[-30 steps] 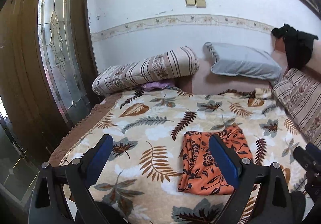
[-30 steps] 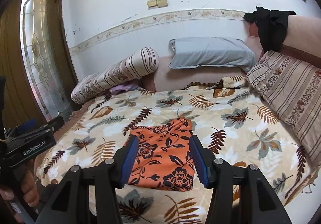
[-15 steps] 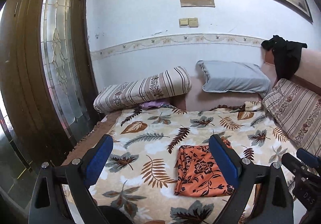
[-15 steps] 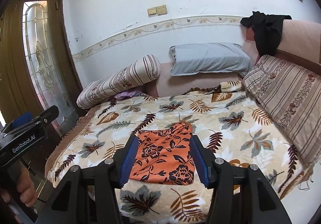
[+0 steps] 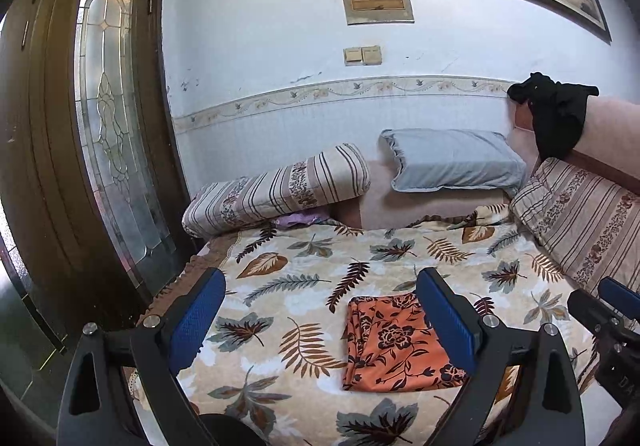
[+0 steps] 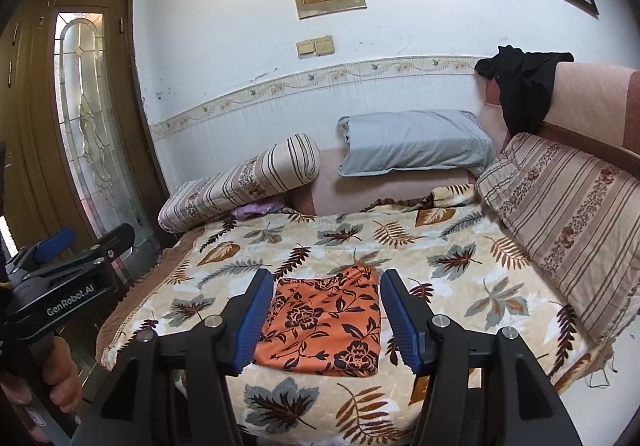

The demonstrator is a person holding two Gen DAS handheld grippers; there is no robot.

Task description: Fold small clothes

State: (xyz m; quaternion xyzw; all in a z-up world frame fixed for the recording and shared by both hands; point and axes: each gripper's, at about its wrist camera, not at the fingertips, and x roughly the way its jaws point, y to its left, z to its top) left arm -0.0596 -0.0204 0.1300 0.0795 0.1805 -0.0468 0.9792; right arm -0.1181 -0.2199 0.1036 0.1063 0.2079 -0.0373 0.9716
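An orange cloth with a dark flower print [image 5: 394, 344] lies folded into a flat rectangle near the front edge of the bed; it also shows in the right wrist view [image 6: 326, 326]. My left gripper [image 5: 320, 320] is open wide and empty, held back from the bed, left of the cloth. My right gripper [image 6: 326, 320] is open and empty, held back in front of the cloth, not touching it. The left gripper shows at the left of the right wrist view [image 6: 60, 266], with a hand on its handle.
The bed has a leaf-print blanket [image 5: 304, 286]. A striped bolster [image 5: 276, 190], a grey pillow [image 5: 452, 162] and a striped cushion [image 5: 580, 214] line its far and right sides. A black garment [image 5: 556, 114] hangs on the headboard. A wooden glass door [image 5: 112, 134] stands left.
Both grippers have pulled back and up from the bed, so the folded cloth looks smaller and farther. Both stay open and empty. The cloth has not moved.
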